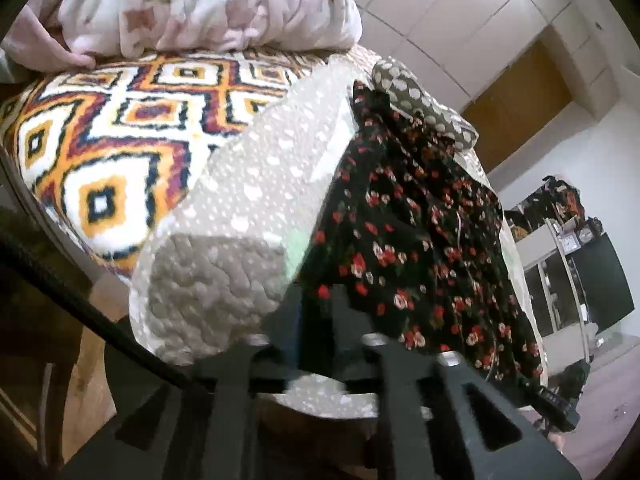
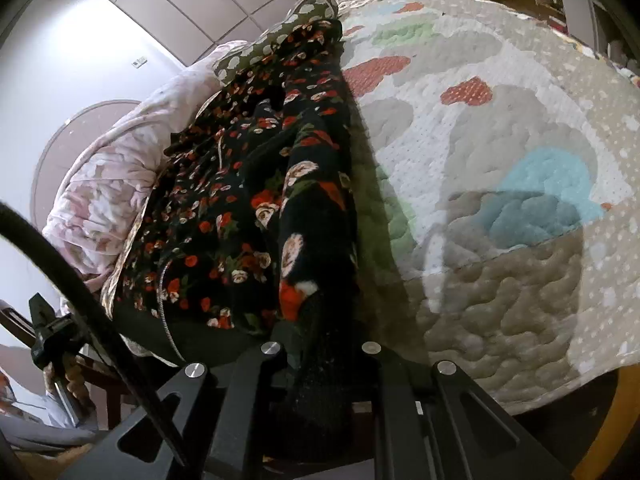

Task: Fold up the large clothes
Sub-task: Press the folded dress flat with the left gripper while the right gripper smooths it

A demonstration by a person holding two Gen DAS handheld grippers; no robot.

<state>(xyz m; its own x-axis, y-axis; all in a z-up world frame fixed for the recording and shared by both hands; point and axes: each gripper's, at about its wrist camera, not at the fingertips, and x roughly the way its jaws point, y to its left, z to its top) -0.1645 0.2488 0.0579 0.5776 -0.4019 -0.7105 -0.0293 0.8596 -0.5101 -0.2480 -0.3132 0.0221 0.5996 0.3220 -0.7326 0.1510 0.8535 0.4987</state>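
A black garment with red and cream flowers (image 1: 416,240) lies lengthwise on the quilted bedspread (image 1: 248,184). In the right wrist view the garment (image 2: 240,208) shows a zipper and a thick folded edge running toward me. My right gripper (image 2: 320,320) is shut on the garment's near edge, cloth filling the gap between the fingers. My left gripper (image 1: 316,304) sits at the garment's near left corner at the bed edge, its fingers close together with dark cloth between them; the grip is blurred.
A bright geometric blanket (image 1: 104,140) and a pink floral duvet (image 1: 208,4) lie at the bed's far side. A polka-dot pillow (image 1: 404,84) sits beyond the garment. A dark TV and shelves (image 1: 580,264) stand right. The patchwork quilt (image 2: 500,168) spreads right of the garment.
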